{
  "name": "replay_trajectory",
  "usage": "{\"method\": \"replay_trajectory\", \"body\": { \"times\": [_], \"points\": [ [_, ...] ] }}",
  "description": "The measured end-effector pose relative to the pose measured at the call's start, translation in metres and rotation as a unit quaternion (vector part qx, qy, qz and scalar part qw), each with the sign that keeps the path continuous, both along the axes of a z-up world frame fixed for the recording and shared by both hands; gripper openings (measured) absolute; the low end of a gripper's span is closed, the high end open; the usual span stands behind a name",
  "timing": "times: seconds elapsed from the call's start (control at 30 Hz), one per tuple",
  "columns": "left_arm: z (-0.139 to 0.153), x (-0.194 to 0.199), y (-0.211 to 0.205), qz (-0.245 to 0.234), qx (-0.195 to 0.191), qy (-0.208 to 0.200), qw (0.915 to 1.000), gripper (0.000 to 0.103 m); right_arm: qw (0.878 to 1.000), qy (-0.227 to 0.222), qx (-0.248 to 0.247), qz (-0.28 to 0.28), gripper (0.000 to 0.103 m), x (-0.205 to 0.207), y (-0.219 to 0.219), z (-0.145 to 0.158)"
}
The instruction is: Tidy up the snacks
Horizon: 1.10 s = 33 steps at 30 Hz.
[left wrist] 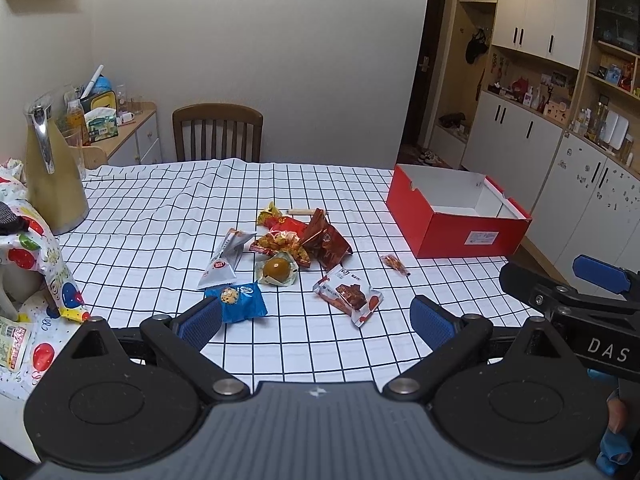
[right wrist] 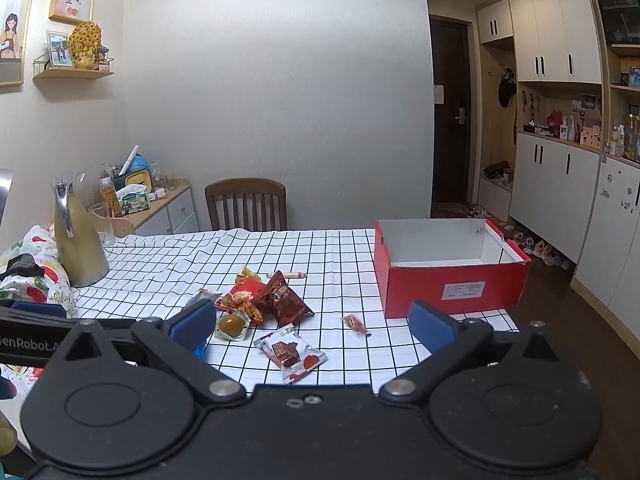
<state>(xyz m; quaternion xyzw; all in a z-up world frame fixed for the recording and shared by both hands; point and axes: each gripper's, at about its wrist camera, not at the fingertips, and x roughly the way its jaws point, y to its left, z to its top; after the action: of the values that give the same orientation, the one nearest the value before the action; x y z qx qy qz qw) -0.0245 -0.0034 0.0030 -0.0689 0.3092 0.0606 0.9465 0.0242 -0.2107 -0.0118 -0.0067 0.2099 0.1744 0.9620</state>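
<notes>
Several wrapped snacks lie in the middle of the checked tablecloth: a blue cookie packet, a grey triangular packet, a brown round sweet in clear wrap, a dark red bag, a white brownie packet and a small loose candy. A red box, open and empty, stands at the table's right side. My left gripper hangs open over the near edge, its left pad beside the blue packet. My right gripper is open too, above the brownie packet. The red box lies ahead to its right.
A gold jug stands at the table's left, with a balloon-print bag near it. A wooden chair is at the far side. White cabinets line the right wall. The right gripper's body shows at the left view's right edge.
</notes>
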Motion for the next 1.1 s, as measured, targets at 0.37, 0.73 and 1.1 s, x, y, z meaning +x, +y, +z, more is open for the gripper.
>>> {"method": "replay_trajectory", "body": {
  "times": [0.37, 0.73, 1.1],
  "points": [
    [0.001, 0.001, -0.002, -0.009, -0.001, -0.007, 0.9999, 0.101, 1.0, -0.006, 0.006, -0.009, 0.103, -0.002, -0.003, 0.002],
    [-0.001, 0.004, 0.004, -0.009, -0.009, -0.006, 0.9999, 0.101, 1.0, -0.022, 0.002, -0.01, 0.103, -0.002, -0.001, 0.006],
    [-0.012, 0.014, 0.023, -0.009, -0.027, 0.008, 0.9996, 0.101, 1.0, 0.008, 0.005, 0.012, 0.103, 0.01, 0.006, -0.002]
  ]
}}
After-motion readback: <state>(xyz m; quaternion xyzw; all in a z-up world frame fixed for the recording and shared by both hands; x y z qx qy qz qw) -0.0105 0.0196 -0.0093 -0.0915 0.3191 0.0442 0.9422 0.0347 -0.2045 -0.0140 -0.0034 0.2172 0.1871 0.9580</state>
